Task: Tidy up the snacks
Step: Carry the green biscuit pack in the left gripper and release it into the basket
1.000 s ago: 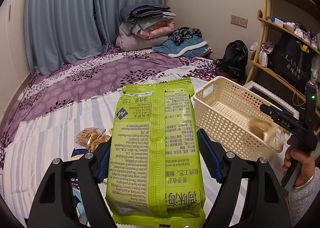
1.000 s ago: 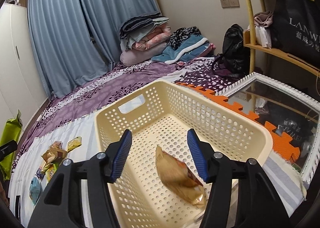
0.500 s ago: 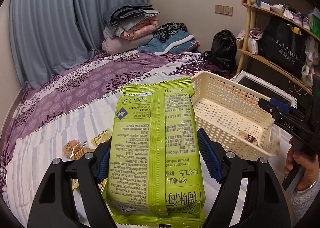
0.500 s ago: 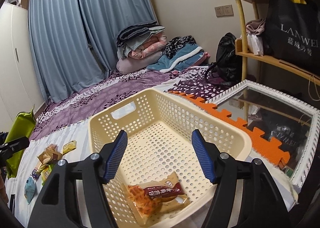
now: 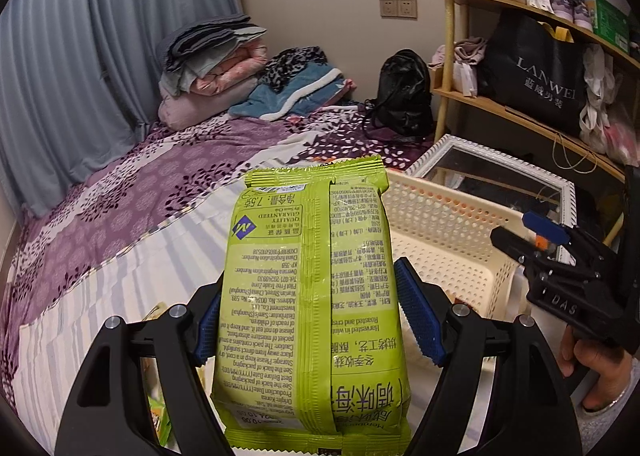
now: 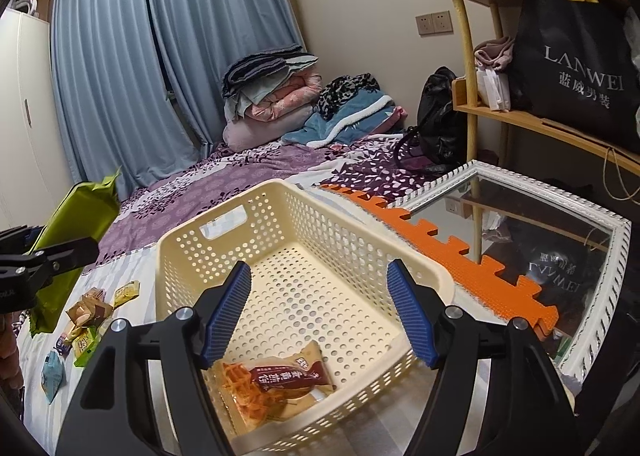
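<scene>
My left gripper [image 5: 316,312] is shut on a large green snack bag [image 5: 312,296], held upright with its printed back toward the camera. Behind it and to the right sits the cream perforated basket [image 5: 452,232]. In the right wrist view my right gripper [image 6: 320,312] hangs over the near end of the basket [image 6: 280,224], its jaws opening with nothing between them. A brown and orange snack packet [image 6: 276,380] lies flat on the basket floor below. The green bag [image 6: 76,216] and left gripper [image 6: 44,256] show at the left edge.
Several small snack packets [image 6: 88,320] lie on the striped sheet left of the basket. A white-framed mirror [image 6: 532,228] and an orange foam mat [image 6: 460,268] lie right of it. Wooden shelves [image 6: 532,120] stand at the right; folded bedding [image 6: 276,96] is piled at the back.
The right gripper's jaws widened and drew back; the brown packet dropped from between them and now lies flat in the basket. The left gripper carried the green bag rightward toward the basket.
</scene>
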Demonstrator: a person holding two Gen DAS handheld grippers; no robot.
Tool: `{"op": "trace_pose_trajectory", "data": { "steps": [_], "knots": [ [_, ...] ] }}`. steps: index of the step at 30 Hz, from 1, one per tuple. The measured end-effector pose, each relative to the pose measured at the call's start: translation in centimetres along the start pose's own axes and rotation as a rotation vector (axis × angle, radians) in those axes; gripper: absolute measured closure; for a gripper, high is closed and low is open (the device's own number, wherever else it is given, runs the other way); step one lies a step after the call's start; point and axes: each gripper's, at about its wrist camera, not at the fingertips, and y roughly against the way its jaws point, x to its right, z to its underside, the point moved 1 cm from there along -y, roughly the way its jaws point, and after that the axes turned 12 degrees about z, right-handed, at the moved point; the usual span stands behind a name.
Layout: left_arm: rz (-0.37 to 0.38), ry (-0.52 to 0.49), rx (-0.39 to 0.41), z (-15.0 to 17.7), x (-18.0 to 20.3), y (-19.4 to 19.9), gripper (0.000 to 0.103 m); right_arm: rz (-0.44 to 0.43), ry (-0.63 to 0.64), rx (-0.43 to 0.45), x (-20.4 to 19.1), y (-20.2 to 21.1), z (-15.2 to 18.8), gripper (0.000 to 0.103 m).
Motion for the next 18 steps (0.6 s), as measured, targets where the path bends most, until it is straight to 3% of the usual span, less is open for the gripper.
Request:
{"op": "trace_pose_trajectory", "data": {
  "steps": [5,13,15,18],
  "knots": [
    [0.042,-0.024,-0.009,-1.8,1.8,-2.3,0.026,0.066,0.027,0.020,0.8,0.5,-0.4,0.024],
    [0.116,-0.027,-0.047,-3.2,3.8,-6.6,0.025,0.156,0.066,0.032,2.0,0.8,-0.8,0.022],
    [0.126,-0.019,-0.063,-3.0,4.0,-7.4,0.022,0.169,0.065,0.024,2.3,0.7,-0.9,0.022],
    [0.136,-0.007,-0.071,-2.8,4.1,-7.8,0.008,0.187,0.057,0.014,2.7,0.4,-1.2,0.022]
  ]
}}
